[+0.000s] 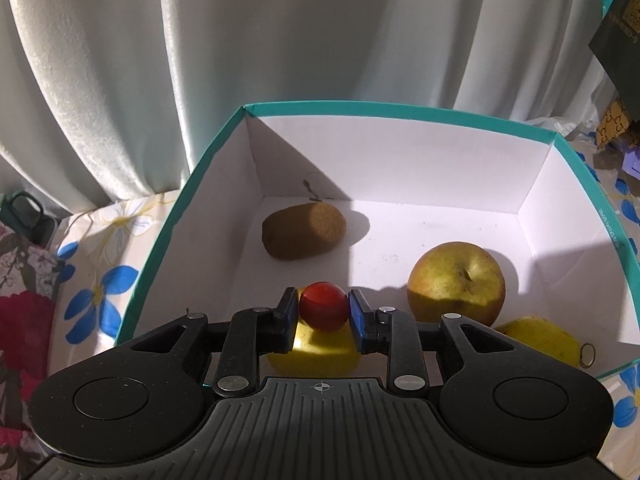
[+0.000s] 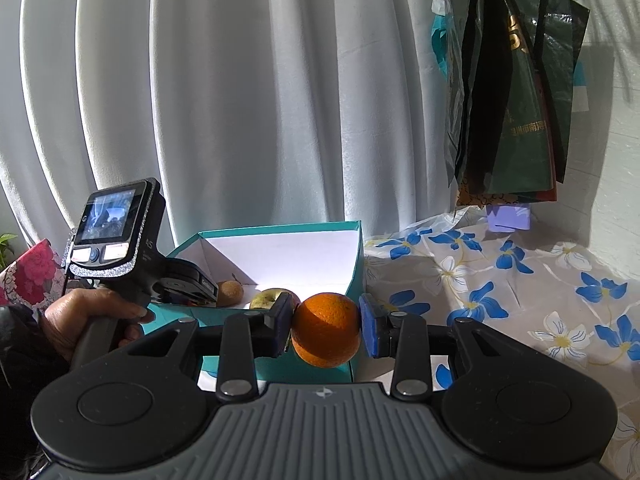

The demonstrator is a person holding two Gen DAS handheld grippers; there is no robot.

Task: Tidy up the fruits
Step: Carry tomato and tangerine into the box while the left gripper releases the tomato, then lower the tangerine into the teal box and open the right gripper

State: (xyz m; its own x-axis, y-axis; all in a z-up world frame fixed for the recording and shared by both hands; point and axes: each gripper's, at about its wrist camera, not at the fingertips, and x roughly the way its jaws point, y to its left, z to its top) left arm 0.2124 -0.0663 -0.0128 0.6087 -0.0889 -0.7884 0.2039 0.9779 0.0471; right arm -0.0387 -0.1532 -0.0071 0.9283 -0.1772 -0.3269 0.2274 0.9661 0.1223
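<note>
A small red fruit (image 1: pixel 323 310), perhaps a tomato, is clamped between the nearly closed fingers of the left gripper (image 1: pixel 323 314), which is held over the open teal box (image 1: pixel 208 168). Inside the box a kiwi (image 1: pixel 304 232) is seen at the far left, an apple (image 1: pixel 456 282) to its right, and yellow fruit (image 1: pixel 540 338) nearer the front. An orange (image 2: pixel 326 329) is gripped at mid-width by the right gripper (image 2: pixel 326 330), near the box's right corner. The placing step is judged to be in hand; next, the red fruit should be lowered onto a bare patch of floor and released, then the orange brought over the rim.
</note>
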